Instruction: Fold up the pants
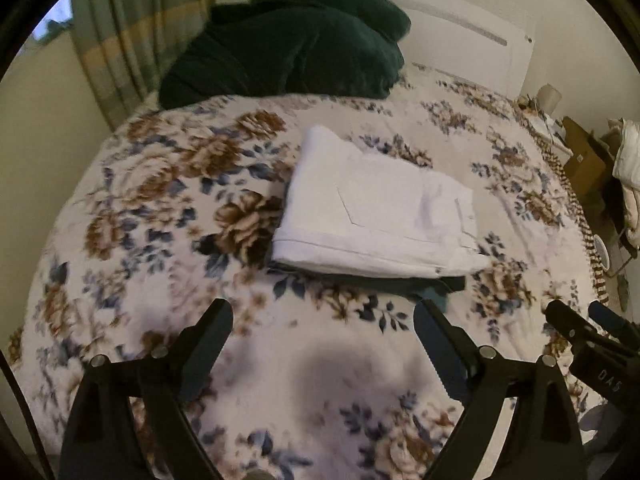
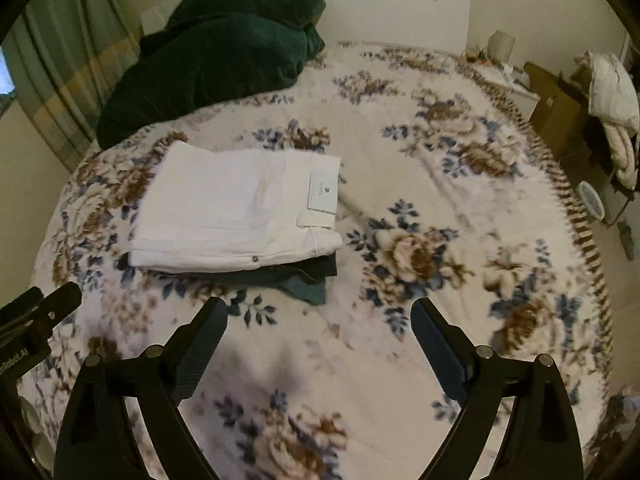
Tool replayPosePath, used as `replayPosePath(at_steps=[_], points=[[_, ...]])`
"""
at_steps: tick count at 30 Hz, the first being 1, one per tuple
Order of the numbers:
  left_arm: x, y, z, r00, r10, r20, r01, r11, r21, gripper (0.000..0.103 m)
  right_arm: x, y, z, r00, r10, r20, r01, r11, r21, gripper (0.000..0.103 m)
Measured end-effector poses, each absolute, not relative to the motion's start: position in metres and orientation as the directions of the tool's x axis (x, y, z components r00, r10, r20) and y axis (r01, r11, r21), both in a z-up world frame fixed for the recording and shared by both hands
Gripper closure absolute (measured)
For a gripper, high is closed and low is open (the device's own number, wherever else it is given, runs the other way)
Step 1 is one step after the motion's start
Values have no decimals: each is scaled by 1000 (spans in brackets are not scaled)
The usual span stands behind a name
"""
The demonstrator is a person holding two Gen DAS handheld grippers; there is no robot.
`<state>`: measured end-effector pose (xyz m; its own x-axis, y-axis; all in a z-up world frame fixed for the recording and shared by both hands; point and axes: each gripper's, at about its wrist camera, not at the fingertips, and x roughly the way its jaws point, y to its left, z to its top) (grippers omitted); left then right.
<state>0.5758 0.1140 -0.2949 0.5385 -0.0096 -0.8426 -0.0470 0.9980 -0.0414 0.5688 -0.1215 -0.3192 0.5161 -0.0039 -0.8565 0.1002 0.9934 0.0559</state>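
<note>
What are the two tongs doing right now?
Left tongs: open, holding nothing.
Right tongs: open, holding nothing.

White pants [image 1: 376, 208] on teal garment [image 2: 308, 284]; brown-and-blue floral blanket [image 1: 160, 208]; dark green pillows [image 1: 288, 40].

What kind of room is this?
Most likely a bedroom. There's a bed with a flowery blanket, dark green pillows by the white headboard, and striped curtains at the window. Folded white pants lie on the blanket.
</note>
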Motion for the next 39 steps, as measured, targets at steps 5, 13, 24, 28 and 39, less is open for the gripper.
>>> replayPosePath(at_steps=[5,13,24,28,39], points=[[514,111,-227,580,19,-814,-69,997,-26,10,499,-119,-242,548,-4,-836,80,996,47,8],[417,92,-126,629,7,-778,-30,999,-15,10,374,-122,-109,618,-2,-786,57,997,42,8],[314,73,-29,701,20,-713,12,999,40,10,242,-134,21,651,17,-759,33,998,51,8],[293,71,-10,711,7,-703,21,999,31,10,210,-133,54,672,23,-740,21,999,50,8],[259,71,11,741,-7,-671,36,999,29,10,164,-119,110,724,25,-689,4,999,41,8]])
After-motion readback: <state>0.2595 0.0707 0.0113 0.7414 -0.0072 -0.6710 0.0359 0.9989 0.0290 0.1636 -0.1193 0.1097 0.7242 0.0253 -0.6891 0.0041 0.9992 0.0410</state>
